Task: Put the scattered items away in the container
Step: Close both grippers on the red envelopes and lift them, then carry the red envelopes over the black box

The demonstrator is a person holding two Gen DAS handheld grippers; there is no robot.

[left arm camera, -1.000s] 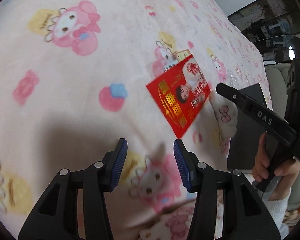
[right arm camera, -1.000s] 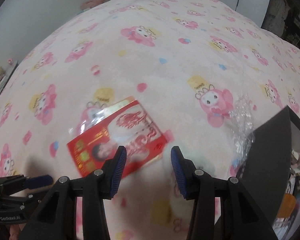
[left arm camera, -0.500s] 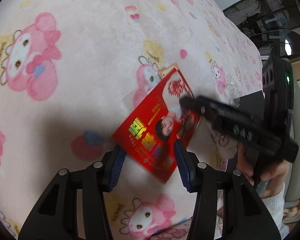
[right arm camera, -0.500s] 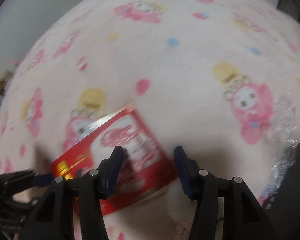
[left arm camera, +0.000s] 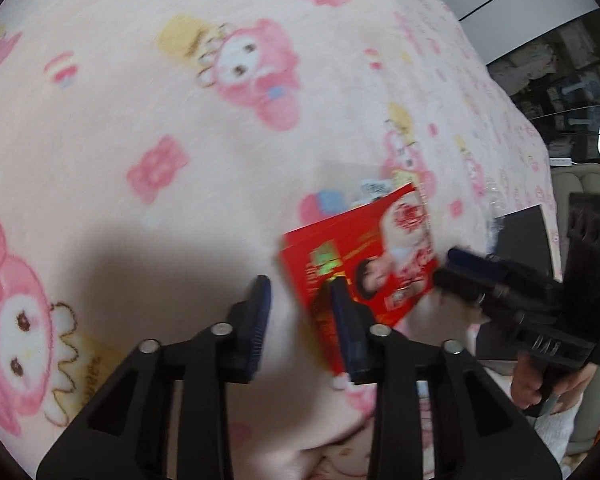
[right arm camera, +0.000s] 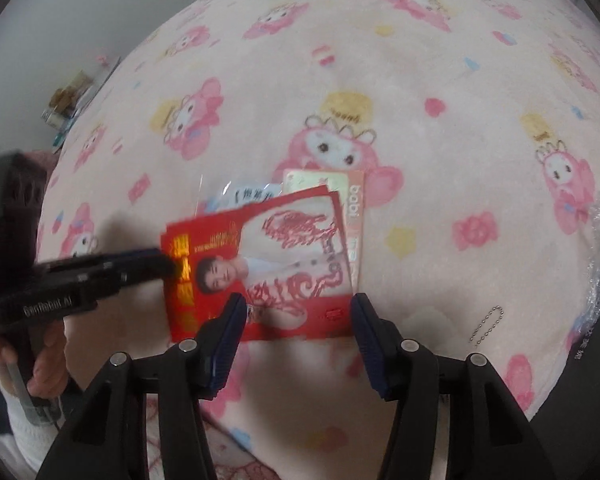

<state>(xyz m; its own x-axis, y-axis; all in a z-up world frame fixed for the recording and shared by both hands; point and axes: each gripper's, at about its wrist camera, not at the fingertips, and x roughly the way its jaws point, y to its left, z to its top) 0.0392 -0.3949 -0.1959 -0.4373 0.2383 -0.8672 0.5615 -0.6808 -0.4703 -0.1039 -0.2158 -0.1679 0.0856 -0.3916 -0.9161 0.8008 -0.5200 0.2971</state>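
Blanket (right arm camera: 440, 60), big and pink with bunnies, covers the bed. Part of a black container (left arm camera: 520, 236) shows at its edge. A red envelope (right arm camera: 268, 264) lies flat on paper cards (right arm camera: 354, 200). The left gripper (left arm camera: 300, 316) and right gripper (right arm camera: 298, 336) both stand wide, holding nothing. This looks like the picking-up step. Next, one finger must slide under the thin edge.

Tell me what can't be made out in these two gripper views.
- Items beneath the red envelopes: the stack covers them, right wrist view.
- Black container: hidden behind the right gripper, left wrist view.
- Left gripper contact with the envelopes: motion-blurred.
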